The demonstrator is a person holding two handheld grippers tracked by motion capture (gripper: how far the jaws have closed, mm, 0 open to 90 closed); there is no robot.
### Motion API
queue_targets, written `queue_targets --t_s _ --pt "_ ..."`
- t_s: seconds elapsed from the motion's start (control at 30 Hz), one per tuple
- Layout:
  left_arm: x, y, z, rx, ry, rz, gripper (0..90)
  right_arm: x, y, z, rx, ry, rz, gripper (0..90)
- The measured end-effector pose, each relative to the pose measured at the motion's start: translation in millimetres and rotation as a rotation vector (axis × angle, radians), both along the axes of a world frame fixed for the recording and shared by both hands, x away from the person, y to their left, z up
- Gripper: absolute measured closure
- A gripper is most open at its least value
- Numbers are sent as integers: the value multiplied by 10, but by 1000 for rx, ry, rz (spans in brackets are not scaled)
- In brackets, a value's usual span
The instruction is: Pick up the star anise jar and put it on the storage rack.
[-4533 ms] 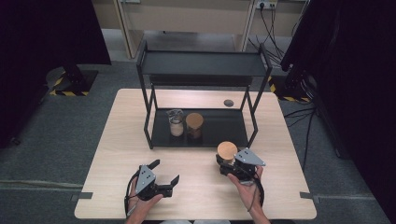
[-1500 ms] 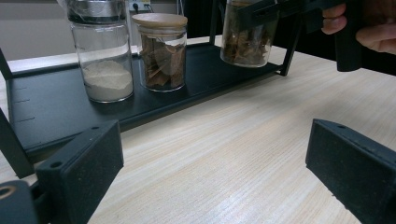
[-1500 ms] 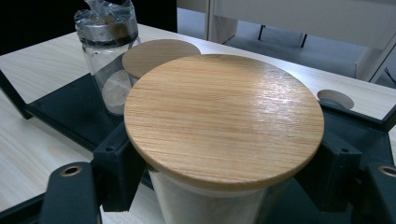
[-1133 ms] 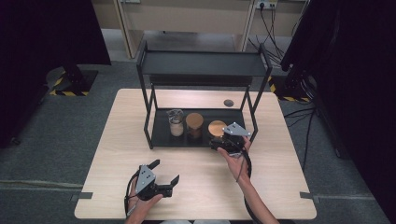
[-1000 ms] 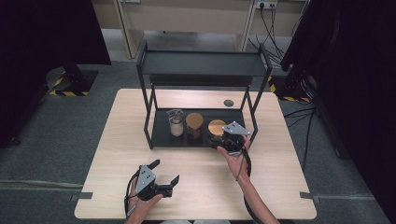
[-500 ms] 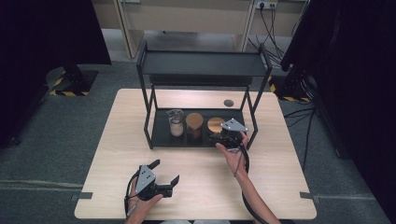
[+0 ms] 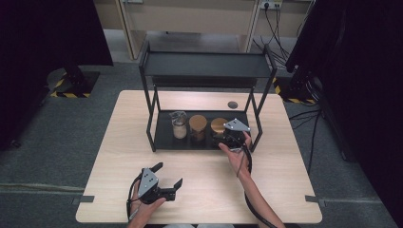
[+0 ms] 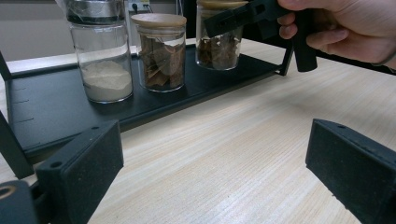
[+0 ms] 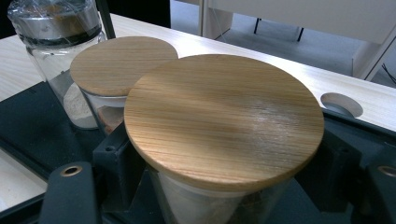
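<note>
A glass jar with a wooden lid stands at the right end of the black rack's lower tray, and my right gripper is shut on it. The right gripper view looks down on that lid between the black fingers. In the left gripper view the held jar holds brown leaves and its base looks down on the tray. To its left stand a second wooden-lidded jar and a jar of white powder. My left gripper rests open near the table's front edge, with nothing between its fingers.
The rack's top shelf overhangs the jars, and its right front post stands just beside my right hand. A round cable hole sits in the table behind the rack. Bare wood lies between the rack and my left gripper.
My right gripper has carried the jar from the table in front of the rack onto the lower tray, beside the other two jars. The left gripper has stayed put.
</note>
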State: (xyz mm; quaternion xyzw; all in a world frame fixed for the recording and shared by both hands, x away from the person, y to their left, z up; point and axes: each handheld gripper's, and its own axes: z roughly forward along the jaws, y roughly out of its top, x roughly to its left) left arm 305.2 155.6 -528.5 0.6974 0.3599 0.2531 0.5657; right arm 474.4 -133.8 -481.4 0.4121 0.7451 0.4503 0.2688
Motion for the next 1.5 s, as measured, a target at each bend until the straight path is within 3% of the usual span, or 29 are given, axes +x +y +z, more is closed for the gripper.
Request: queue_targets --t_s 1.5 --pt "0 2 0 0 0 0 35 195 24 -164 -26 23 -37 258"
